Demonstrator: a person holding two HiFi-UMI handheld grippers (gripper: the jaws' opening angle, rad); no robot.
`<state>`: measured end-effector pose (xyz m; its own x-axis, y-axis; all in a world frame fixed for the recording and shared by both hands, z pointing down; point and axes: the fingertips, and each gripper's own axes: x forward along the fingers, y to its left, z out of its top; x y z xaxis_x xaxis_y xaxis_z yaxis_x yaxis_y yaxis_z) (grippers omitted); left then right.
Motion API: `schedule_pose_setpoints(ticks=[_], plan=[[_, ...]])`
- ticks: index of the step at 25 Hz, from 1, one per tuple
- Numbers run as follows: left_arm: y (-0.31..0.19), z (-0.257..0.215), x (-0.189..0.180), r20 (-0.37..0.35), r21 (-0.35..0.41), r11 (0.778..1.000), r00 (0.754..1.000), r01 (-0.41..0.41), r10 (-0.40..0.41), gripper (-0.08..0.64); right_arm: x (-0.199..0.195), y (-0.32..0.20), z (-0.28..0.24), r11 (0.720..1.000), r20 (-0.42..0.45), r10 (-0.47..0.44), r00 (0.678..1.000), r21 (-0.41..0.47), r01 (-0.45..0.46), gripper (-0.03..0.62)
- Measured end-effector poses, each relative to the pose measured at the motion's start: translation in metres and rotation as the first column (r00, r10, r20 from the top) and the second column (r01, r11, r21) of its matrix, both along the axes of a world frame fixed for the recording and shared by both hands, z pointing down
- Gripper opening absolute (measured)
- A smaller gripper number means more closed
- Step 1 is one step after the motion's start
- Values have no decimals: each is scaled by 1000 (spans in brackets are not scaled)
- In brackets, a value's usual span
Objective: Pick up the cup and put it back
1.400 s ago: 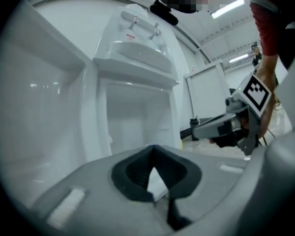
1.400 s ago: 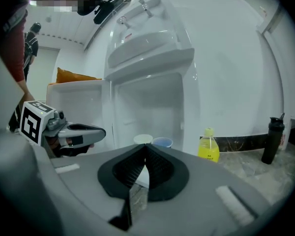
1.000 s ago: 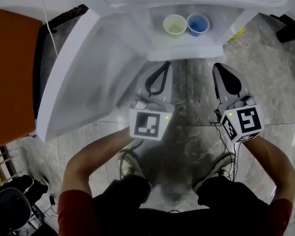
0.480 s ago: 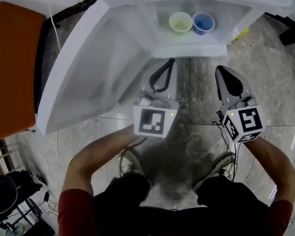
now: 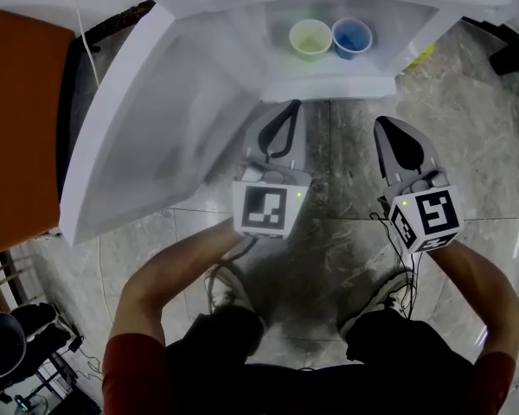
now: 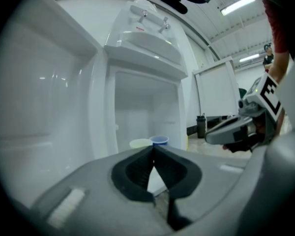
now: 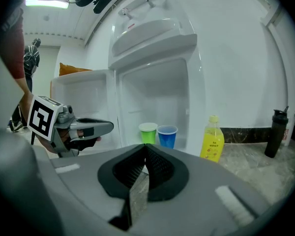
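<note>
Standing just beside each other inside the small white open fridge, the pale green plastic cup and the blue plastic cup touch no gripper. The left gripper and the right gripper hover in front of it, both with jaws pressed together and holding nothing.

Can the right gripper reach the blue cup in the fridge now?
Probably yes. The fridge door stands open and nothing lies between the right gripper and the blue cup, but its fingers are shut and must open first.
</note>
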<state>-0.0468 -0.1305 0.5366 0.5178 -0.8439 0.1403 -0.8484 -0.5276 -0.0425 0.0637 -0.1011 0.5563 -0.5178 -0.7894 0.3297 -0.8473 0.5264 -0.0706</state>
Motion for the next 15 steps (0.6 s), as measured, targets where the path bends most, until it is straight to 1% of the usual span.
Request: schedule_pose_setpoints(ticks=[6, 11, 15], plan=[[-13, 10, 5, 16, -11, 1000, 1000, 16, -16, 0, 3, -3, 8, 1000, -2, -2, 1000, -6, 2, 2], [-27, 22, 12, 48, -29, 999, 999, 17, -15, 31, 2, -6, 14, 1000, 0, -2, 1000, -16, 2, 0], [-41, 35, 15, 38, -68, 997, 999, 35, -32, 57, 5, -8, 19, 1000, 3, 3, 1000, -26, -3, 0]])
